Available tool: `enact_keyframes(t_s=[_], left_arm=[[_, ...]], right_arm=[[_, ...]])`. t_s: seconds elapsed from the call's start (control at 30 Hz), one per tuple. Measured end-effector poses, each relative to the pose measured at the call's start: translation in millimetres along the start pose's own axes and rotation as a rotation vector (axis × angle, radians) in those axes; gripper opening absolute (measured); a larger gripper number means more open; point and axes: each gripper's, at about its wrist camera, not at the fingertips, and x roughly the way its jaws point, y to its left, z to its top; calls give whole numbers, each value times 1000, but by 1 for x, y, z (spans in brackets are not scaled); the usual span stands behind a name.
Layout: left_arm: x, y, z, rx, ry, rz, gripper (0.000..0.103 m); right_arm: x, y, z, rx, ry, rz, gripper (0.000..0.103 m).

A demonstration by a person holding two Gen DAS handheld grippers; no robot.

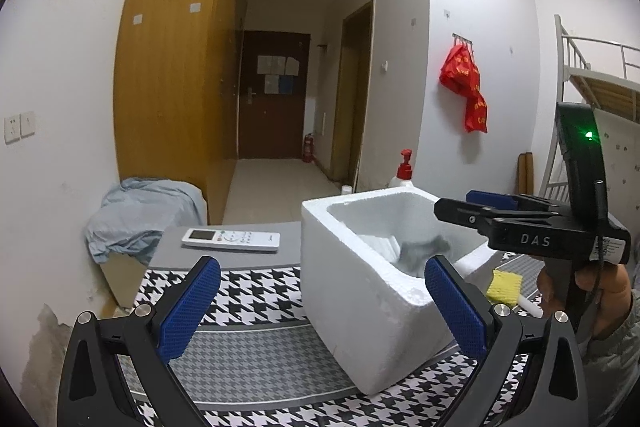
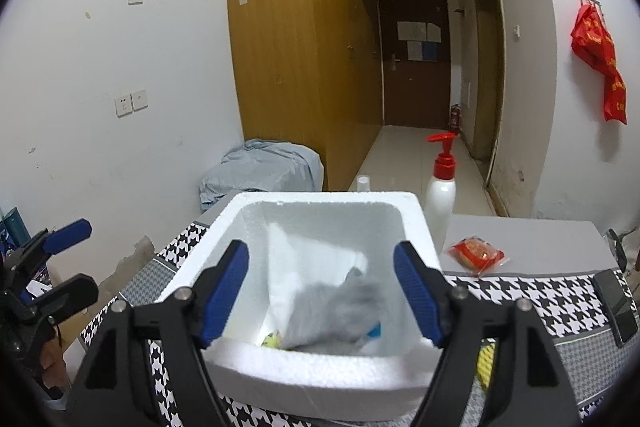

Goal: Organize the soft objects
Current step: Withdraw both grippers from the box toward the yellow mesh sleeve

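A white foam box [image 1: 360, 299] stands on the houndstooth cloth; it also shows in the right wrist view [image 2: 316, 379]. Inside lie a blurred grey soft object [image 2: 340, 311], also seen in the left wrist view [image 1: 424, 247], and a white bag [image 2: 304, 255]. My right gripper [image 2: 320, 291] is open and empty just above the box's opening; it shows from the side in the left wrist view [image 1: 452, 205]. My left gripper [image 1: 320, 307] is open and empty, left of the box. A yellow sponge [image 1: 505, 285] lies on the cloth to the right of the box.
A white remote [image 1: 231, 239] lies on the grey table top. A pump bottle [image 2: 440, 199] stands behind the box. A red snack packet [image 2: 478, 254] and a black phone [image 2: 616, 303] lie to the right. A blue-grey cloth [image 1: 140, 215] covers a box by the wall.
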Motion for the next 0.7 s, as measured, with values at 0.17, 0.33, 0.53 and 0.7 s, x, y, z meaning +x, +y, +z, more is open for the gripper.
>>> enact_keyframes(t_s=[0.17,0.33,0.53,0.7], left_arm=[[-3,-13,0,4,-1,-2,102],[-9,-30,1,18,-7,-9,102],[-15,-49,0,28,-15,-25,102],[-18,-69,1,44,-23,-36,102]], right_arm=[[-13,-4,-2,-1,-15,-11,81],[-31,-15,-7,22,-31,-22,84],[-58,-28,-17,33,-73,-39,103],[-73,-38,-25,45,-76,-73,103]])
